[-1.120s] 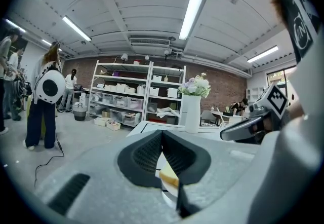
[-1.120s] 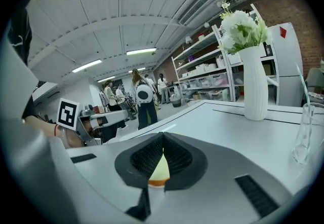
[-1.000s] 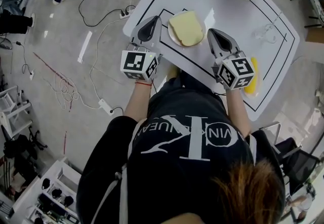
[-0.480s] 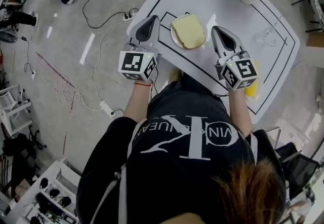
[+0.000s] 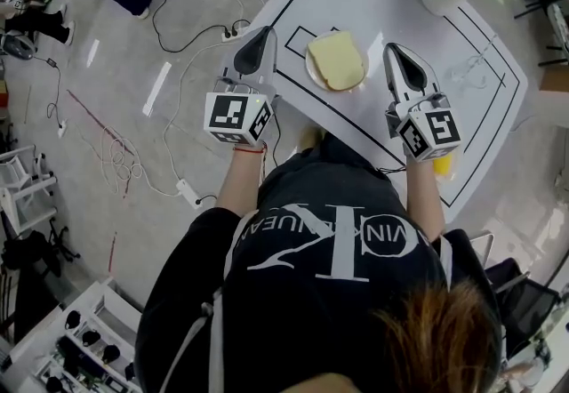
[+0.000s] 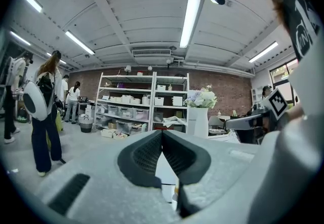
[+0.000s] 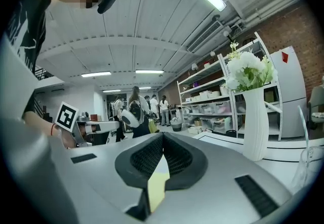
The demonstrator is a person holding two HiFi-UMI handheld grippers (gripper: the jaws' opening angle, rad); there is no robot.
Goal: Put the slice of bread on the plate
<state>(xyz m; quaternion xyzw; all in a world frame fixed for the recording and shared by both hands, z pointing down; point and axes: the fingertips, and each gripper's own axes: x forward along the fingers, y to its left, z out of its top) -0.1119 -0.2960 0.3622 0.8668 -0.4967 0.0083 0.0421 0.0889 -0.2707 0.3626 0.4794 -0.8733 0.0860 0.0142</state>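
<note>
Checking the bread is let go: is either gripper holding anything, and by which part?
Nothing is held: left gripper and right gripper are shut, empty; the pale bread slice lies on the white plate.

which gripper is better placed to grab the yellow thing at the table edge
Right, probably. The yellow thing shows just beside the right gripper. The left gripper sits across the plate, on the far side. Both are shut.
</note>
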